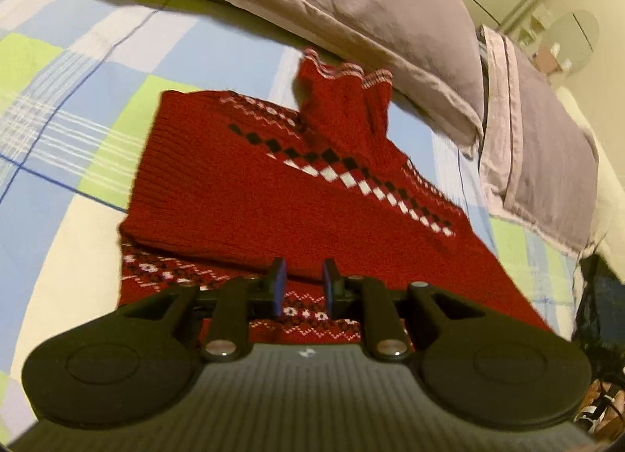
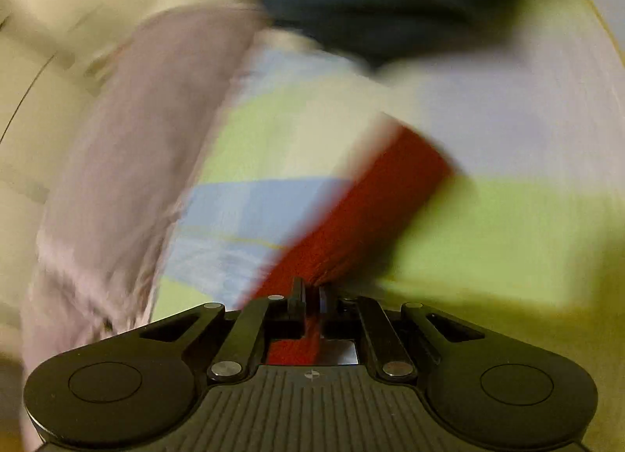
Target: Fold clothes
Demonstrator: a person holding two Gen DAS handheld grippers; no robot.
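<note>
A red knitted sweater [image 1: 254, 186] with black and white diamond bands lies partly folded on the checked bedspread [image 1: 78, 100]. One sleeve [image 1: 343, 100] stands lifted at its far side. My left gripper [image 1: 302, 284] is open and empty, just above the sweater's near patterned hem. In the blurred right wrist view my right gripper [image 2: 311, 295] is shut on red sweater fabric [image 2: 363, 213], which stretches away from the fingers over the bedspread [image 2: 488, 241].
Two grey-lilac pillows [image 1: 371, 22] lie along the head of the bed, one also in the right wrist view [image 2: 136, 131]. A dark item [image 1: 597, 303] sits off the bed's right edge. A dark blue shape [image 2: 383, 2] lies beyond the bedspread.
</note>
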